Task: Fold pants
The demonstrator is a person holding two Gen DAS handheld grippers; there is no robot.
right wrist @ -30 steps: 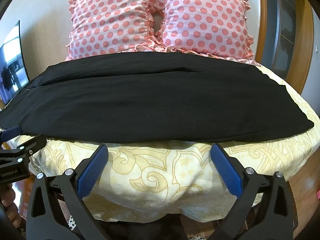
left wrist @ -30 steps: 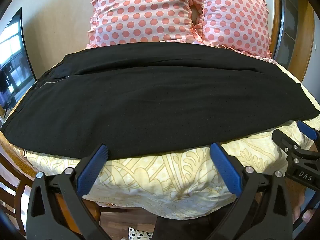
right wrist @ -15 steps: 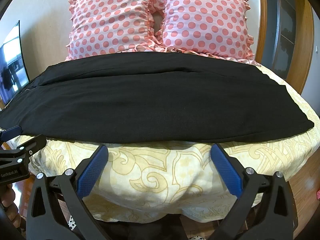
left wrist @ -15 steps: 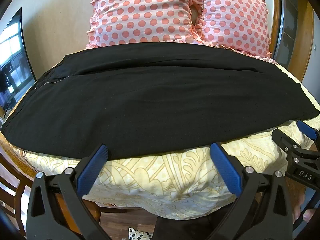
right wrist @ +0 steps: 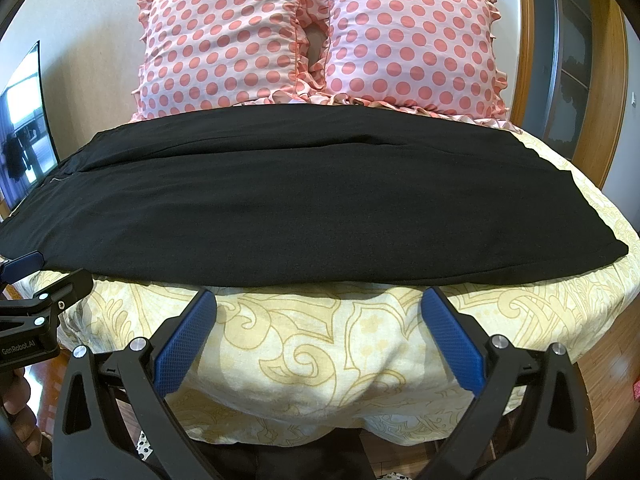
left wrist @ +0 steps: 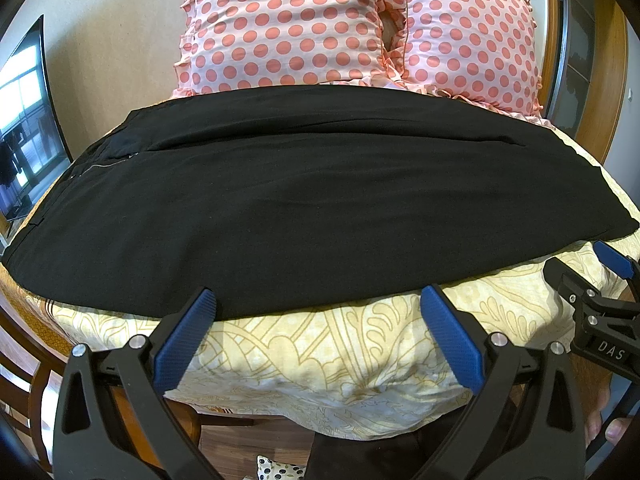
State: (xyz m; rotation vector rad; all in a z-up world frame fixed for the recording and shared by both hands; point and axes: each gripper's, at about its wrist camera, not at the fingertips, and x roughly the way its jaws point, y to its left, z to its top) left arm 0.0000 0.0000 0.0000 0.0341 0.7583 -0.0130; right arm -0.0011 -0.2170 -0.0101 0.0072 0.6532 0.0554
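Black pants (left wrist: 312, 200) (right wrist: 288, 200) lie flat across the bed, waistband with a zipper at the left, leg ends at the right. My left gripper (left wrist: 316, 308) hangs open at the near edge of the pants, blue pads (left wrist: 188, 336) just short of the cloth, nothing between them. My right gripper (right wrist: 316, 308) is open too, over the bedspread just below the pants' near hem. Each gripper shows at the edge of the other's view: the right gripper (left wrist: 600, 300) at the far right, the left gripper (right wrist: 36, 300) at the far left.
A cream bedspread (left wrist: 328, 360) (right wrist: 320, 352) with a gold pattern covers the bed and drops off at its near edge. Two pink polka-dot pillows (left wrist: 288, 28) (right wrist: 408, 44) stand at the head. A dark screen (left wrist: 28, 128) is at left, a wooden door frame (right wrist: 600, 80) at right.
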